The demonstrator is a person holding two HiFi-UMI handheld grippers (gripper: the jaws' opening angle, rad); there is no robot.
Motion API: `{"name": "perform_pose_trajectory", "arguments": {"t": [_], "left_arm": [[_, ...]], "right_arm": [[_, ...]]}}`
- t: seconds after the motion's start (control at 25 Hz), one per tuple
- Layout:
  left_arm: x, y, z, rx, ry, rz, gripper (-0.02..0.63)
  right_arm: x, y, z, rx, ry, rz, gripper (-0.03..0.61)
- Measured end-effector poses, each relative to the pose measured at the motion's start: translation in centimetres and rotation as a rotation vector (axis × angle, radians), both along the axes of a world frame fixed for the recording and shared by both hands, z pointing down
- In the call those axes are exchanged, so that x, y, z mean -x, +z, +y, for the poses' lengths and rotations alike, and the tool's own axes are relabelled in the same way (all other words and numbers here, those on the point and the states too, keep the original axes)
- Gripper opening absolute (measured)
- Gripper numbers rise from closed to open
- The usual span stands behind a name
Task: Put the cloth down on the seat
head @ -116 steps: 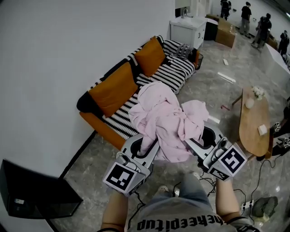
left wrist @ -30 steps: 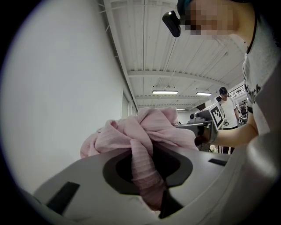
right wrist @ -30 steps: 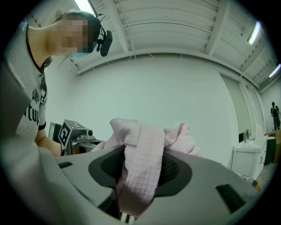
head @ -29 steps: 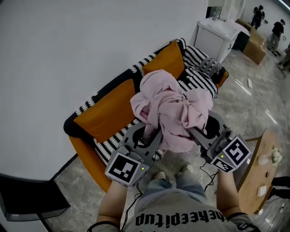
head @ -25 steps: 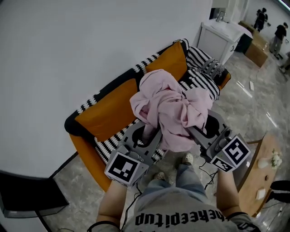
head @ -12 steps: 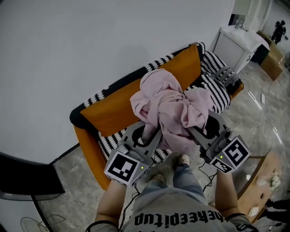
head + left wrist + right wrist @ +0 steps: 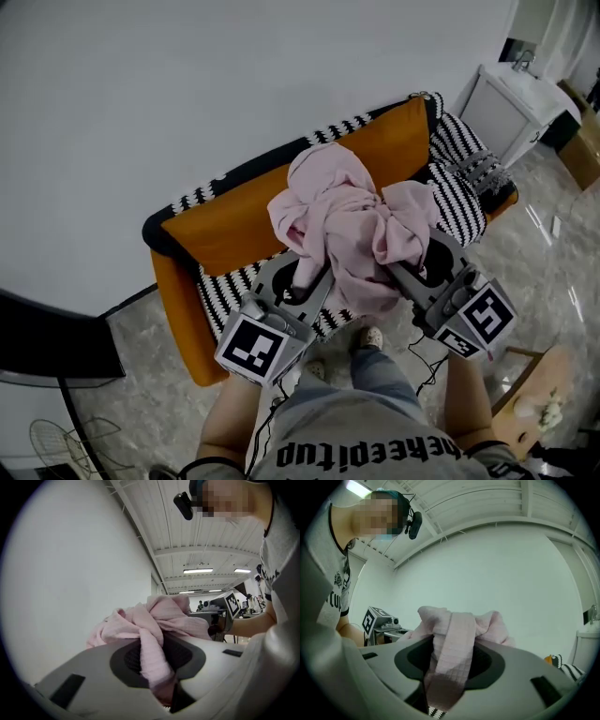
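Left tool point(image 7: 152, 653): jaws pinching a strip of the pink cloth point(image 7: 352, 225); the fabric runs down between the two dark pads and bunches up above them.
Right tool point(image 7: 452, 658): jaws likewise clamped on a fold of the cloth, which hangs between the pads and spills out over the top.
Tool placing: in the head view the left tool sits at 7 o'clock of the bundle and the right tool at 5 o'clock, each with its marker cube nearest the person.
Cloth: a crumpled pink heap held up between the two tools at the middle of the head view, in the air in front of the sofa and not lying on it.
Seat point(image 7: 225, 281): black-and-white striped, running from 8 o'clock to 2 o'clock across the head view; the part under the bundle is hidden.
Back cushions point(image 7: 248, 220): orange, along the wall side of the sofa, at 10 to 1 o'clock of the cloth.
Cabinet point(image 7: 511, 103): white, at 2 o'clock, just past the sofa's far end.
Table point(image 7: 525, 412): wooden, at 4 o'clock on the grey floor point(image 7: 150, 412).
Person: grey printed shirt point(image 7: 375, 450) at 6 o'clock, both forearms reaching up to the tools.
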State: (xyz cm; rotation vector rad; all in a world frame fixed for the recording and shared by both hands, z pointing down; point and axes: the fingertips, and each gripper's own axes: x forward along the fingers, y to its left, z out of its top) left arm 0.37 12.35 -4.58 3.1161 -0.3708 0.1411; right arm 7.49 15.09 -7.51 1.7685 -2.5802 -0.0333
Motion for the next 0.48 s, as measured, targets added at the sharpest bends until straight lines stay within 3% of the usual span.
{"name": "perform_pose_trajectory", "arguments": {"t": [0.48], "left_arm": [[-3.4,1.3,-3.0,0.029,-0.184,-0.029,0.100]], "right_arm": [[-3.8,1.3,-4.4,0.025,-0.180,-0.016,0.181]]}}
